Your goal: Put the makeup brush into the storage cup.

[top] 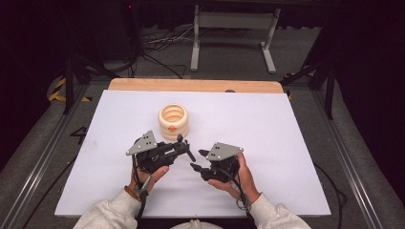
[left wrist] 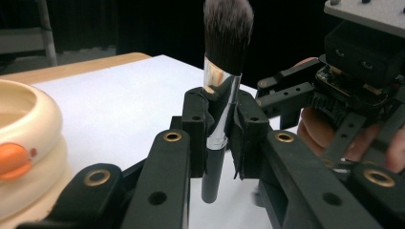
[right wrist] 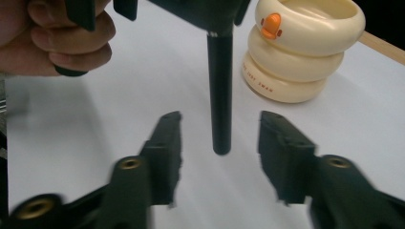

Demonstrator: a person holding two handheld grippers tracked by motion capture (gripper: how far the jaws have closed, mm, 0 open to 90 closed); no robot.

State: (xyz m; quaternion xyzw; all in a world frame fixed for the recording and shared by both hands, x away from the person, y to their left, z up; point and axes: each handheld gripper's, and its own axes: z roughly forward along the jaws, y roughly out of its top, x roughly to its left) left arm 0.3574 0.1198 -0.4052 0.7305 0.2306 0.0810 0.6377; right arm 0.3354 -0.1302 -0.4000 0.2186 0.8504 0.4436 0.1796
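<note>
A makeup brush (left wrist: 221,109) with dark bristles, a silver ferrule and a black handle stands upright in my left gripper (left wrist: 222,125), which is shut on its ferrule. In the high view the left gripper (top: 185,147) sits just in front of a cream ringed holder (top: 173,121) with an orange duck beak. My right gripper (right wrist: 219,138) is open, and the brush's handle (right wrist: 220,95) hangs down between its jaws without touching them. In the high view the right gripper (top: 198,160) points left at the brush (top: 189,153). The holder (right wrist: 301,47) stands behind the handle.
A white sheet (top: 267,124) covers the table, with a wooden strip (top: 191,85) along its far edge. Beyond it stand a metal frame (top: 234,33) and floor cables. The person's hand (right wrist: 62,38) holds the left gripper.
</note>
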